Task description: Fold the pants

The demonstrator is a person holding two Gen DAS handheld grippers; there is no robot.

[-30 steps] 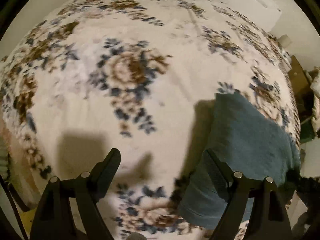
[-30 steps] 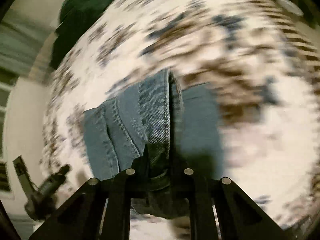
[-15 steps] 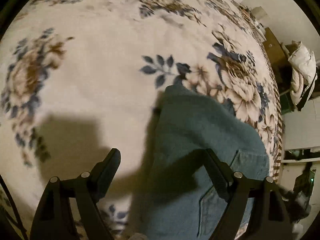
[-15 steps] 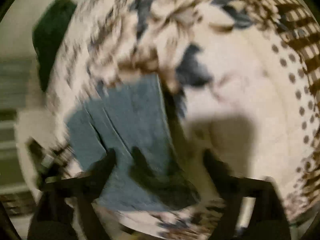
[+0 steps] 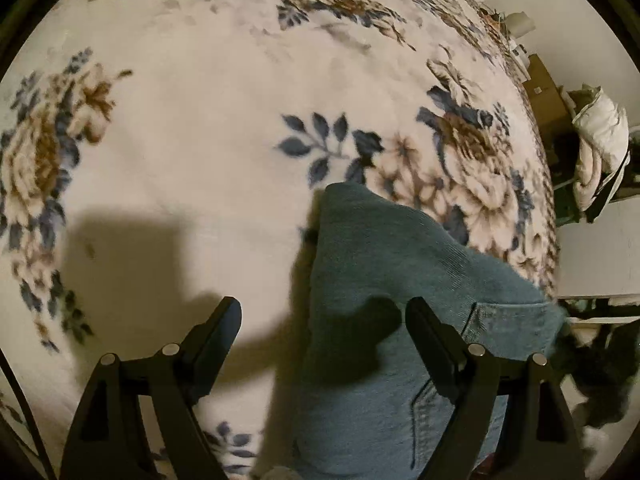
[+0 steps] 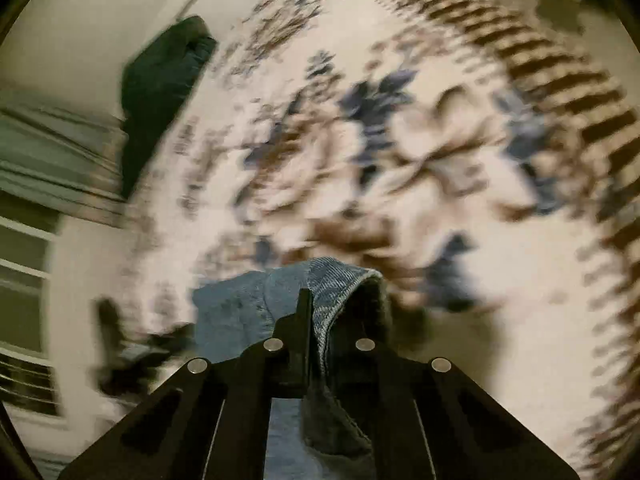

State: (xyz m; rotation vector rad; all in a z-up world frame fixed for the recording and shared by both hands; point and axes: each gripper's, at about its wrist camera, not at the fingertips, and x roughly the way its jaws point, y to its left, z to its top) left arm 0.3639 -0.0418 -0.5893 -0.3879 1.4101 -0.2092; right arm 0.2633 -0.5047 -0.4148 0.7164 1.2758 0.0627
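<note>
The blue denim pants (image 5: 384,300) lie folded on the floral blanket (image 5: 200,120), with a back pocket showing at the lower right. My left gripper (image 5: 324,316) is open and empty; it hovers over the left edge of the pants. In the right wrist view, my right gripper (image 6: 320,312) is shut on a fold of the pants (image 6: 336,288), with the hem edge pinched between the fingers. More denim (image 6: 232,312) hangs to its left. That view is blurred by motion.
The blanket (image 6: 440,160) covers a bed. A dark green cloth (image 6: 160,80) lies at its far edge by a window (image 6: 24,280). A white bundle (image 5: 600,152) and boxes (image 5: 544,92) stand beside the bed on the right.
My right gripper was open half a second ago and has closed on the pants' fold. My left gripper has barely shifted over the pants.
</note>
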